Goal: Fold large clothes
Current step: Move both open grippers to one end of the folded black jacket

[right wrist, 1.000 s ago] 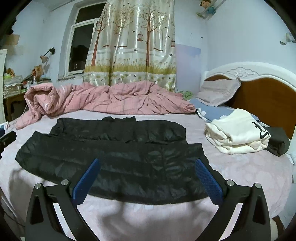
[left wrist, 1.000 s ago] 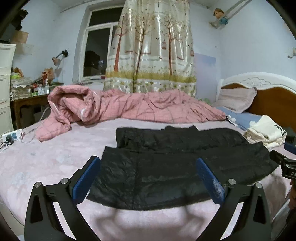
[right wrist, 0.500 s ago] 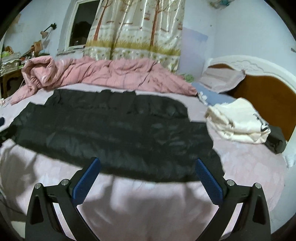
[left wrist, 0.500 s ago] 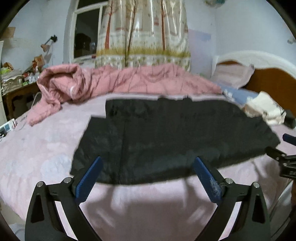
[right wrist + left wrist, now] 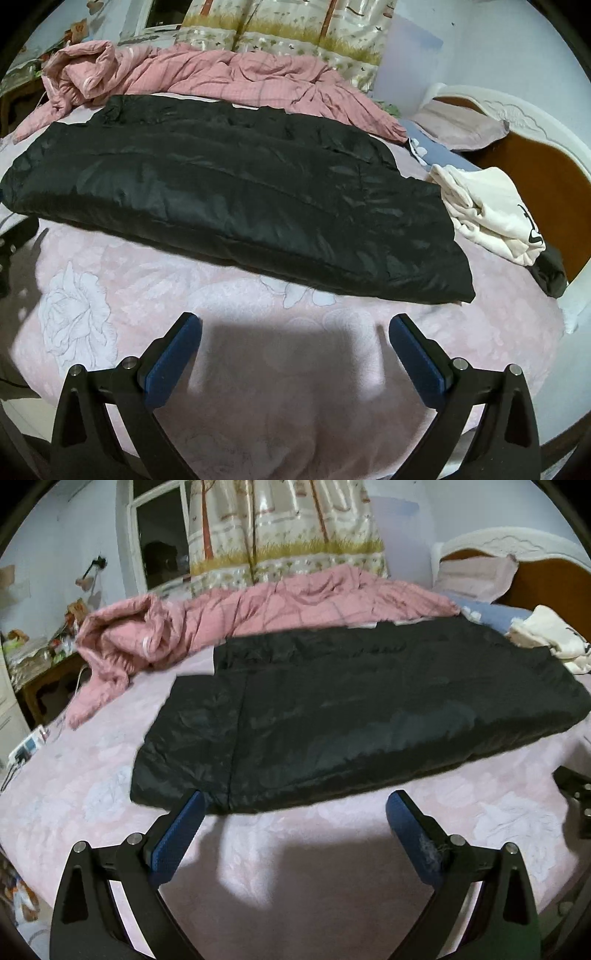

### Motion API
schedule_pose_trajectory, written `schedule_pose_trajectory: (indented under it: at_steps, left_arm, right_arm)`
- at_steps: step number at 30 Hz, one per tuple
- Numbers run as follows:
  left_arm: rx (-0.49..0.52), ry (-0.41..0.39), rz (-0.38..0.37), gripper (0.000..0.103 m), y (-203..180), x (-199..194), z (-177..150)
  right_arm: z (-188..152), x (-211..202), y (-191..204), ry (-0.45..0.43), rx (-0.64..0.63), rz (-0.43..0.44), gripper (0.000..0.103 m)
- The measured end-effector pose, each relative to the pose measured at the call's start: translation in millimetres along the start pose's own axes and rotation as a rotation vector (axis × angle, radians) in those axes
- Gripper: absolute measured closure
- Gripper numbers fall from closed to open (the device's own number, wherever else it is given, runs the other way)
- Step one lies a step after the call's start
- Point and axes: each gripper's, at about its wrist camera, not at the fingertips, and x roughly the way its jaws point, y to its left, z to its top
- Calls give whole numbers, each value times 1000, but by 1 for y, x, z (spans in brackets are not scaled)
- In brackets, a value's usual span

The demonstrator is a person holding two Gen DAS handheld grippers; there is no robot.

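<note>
A large black puffy jacket [image 5: 351, 709] lies spread flat across the pink bed; it also shows in the right wrist view [image 5: 236, 192]. My left gripper [image 5: 295, 812] is open and empty, just in front of the jacket's near left hem, its left fingertip [image 5: 188, 808] at the edge of the cloth. My right gripper [image 5: 295, 332] is open and empty above the sheet, a short way in front of the jacket's near right edge. The right gripper's body shows at the right edge of the left wrist view [image 5: 576, 790].
A crumpled pink quilt [image 5: 236, 616] lies along the far side of the bed. A folded white garment [image 5: 491, 210] and a dark item [image 5: 550, 273] lie by the wooden headboard [image 5: 535, 173]. Pillows [image 5: 461, 125] sit at the head. A power strip [image 5: 26, 746] lies at the left.
Both grippers have dropped lower and tilted down toward the bed, closing in on the jacket's near edge. The jaws stayed open. The jacket has not moved.
</note>
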Motion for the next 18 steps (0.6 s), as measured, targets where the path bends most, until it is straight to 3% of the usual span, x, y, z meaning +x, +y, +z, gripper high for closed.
schedule_pose_trajectory:
  at_steps: [2, 6, 14, 18]
  left_arm:
    - [-36, 35, -17, 3, 4, 8, -2]
    - [-60, 29, -7, 2, 8, 11, -2]
    - [34, -29, 56, 2, -2, 10, 4]
    - [92, 9, 47, 2, -4, 16, 13]
  right_arm:
    - [0, 1, 0, 1, -4, 0, 0]
    - [1, 1, 2, -24, -29, -26, 0]
    - [8, 7, 9, -68, -71, -81, 0]
    - [14, 9, 22, -113, -169, -158, 0]
